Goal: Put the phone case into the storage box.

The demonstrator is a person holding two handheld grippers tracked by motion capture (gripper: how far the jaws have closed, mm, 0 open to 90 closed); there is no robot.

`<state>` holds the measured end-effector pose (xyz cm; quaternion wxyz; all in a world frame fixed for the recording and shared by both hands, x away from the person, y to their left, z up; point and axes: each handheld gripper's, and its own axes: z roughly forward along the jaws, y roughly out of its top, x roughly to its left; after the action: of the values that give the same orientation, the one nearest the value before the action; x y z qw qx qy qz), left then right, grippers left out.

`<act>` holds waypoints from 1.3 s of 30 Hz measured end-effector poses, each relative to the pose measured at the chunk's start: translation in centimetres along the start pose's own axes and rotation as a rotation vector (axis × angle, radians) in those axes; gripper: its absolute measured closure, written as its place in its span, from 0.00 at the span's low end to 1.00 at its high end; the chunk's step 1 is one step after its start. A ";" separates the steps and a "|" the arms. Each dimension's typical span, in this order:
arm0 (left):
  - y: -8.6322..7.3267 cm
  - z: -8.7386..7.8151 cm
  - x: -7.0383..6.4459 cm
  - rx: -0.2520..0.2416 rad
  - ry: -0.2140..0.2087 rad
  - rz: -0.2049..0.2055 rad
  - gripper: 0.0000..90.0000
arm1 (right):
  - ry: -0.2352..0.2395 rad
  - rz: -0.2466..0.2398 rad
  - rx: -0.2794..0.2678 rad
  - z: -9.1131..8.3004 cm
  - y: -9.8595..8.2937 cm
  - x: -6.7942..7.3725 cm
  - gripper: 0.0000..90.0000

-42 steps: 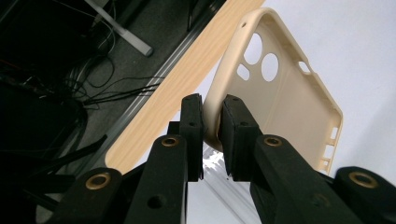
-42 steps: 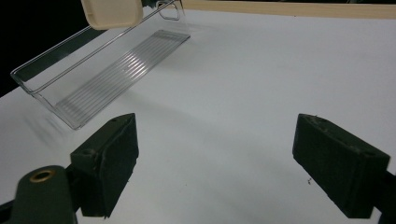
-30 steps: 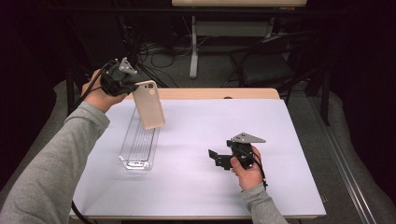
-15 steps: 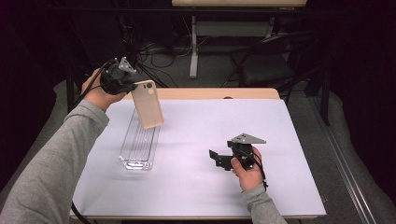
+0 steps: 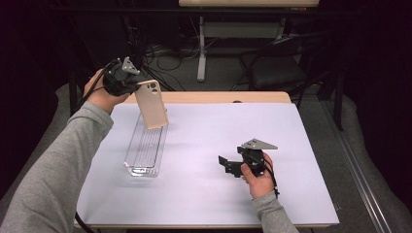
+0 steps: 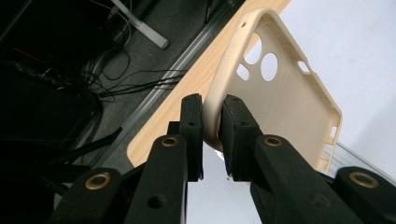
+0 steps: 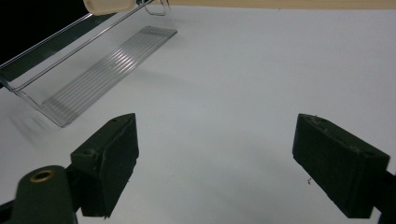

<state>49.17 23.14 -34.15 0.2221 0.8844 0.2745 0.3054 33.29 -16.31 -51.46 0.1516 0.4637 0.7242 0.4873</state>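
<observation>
The left gripper (image 5: 127, 77) is clamped on one side rim of a beige, soft-plastic phone case with round camera cut-outs (image 5: 151, 104); in the left gripper view the two black jaws pinch the rim (image 6: 212, 122) near the camera end, with the open inner face of the case turned toward the camera. The case hangs from that grip in the air, long axis tilted down and away from the jaws, its lower end just above the far end of a clear, ribbed, long rectangular plastic tray (image 5: 145, 148). Whether the lower end touches the tray wall cannot be told. The tray lies directly below and toward the person from the case, its long axis running near-to-far on the white table cover (image 5: 214, 194) — roughly in line with the case's own long axis, though the case is steeper. The tray appears empty; nothing is seen on its ribbed floor (image 7: 100, 74). The right gripper (image 5: 228, 166) rests low over the cover well apart to the right, jaws spread wide and holding nothing. The left hand is plainly the nearer. Judgement: placing the case calls for lowering and flattening it — tilt toward the tray's length — before release.
</observation>
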 end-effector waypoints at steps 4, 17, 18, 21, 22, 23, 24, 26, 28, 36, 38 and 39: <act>-0.2 0.1 0.2 -0.003 0.022 0.012 0.89 | 0.000 -0.001 0.000 0.1 0.0 0.0 0.16; -0.7 1.0 0.0 0.004 0.094 0.037 0.89 | -0.002 -0.001 0.003 0.1 -0.1 0.0 0.16; -0.7 1.2 0.0 0.009 0.102 0.039 0.89 | -0.002 0.000 0.004 0.1 -0.1 -0.1 0.16; -0.8 1.4 0.2 0.008 0.110 0.042 0.89 | -0.002 0.001 0.005 0.1 -0.2 -0.1 0.16; -0.9 1.6 0.2 0.005 0.117 0.042 0.89 | -0.001 0.001 0.005 0.1 -0.2 -0.1 0.16; -0.9 1.7 0.3 0.003 0.120 0.043 0.89 | 0.000 0.001 0.005 0.1 -0.2 -0.1 0.16; -1.0 1.8 0.3 0.000 0.122 0.041 0.89 | -0.001 0.001 0.005 0.1 -0.2 -0.1 0.16; -1.2 2.1 0.4 -0.007 0.126 0.039 0.89 | -0.001 0.002 0.005 0.1 -0.2 -0.1 0.16; -1.3 2.3 0.4 -0.008 0.131 0.046 0.89 | -0.001 0.001 0.004 0.1 -0.2 -0.1 0.16; -1.9 3.4 0.4 -0.025 0.146 0.079 0.89 | -0.005 0.001 0.000 0.0 -0.2 -0.2 0.16; -2.1 3.6 0.4 -0.031 0.147 0.084 0.89 | -0.006 0.002 0.001 0.0 -0.3 -0.2 0.16; -2.1 3.6 0.4 -0.031 0.147 0.084 0.89 | -0.006 0.002 0.001 0.0 -0.3 -0.2 0.16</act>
<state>51.09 24.10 -37.77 0.2021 0.8667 0.2480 0.3828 33.29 -16.51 -51.75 0.1531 0.4660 0.7236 0.4855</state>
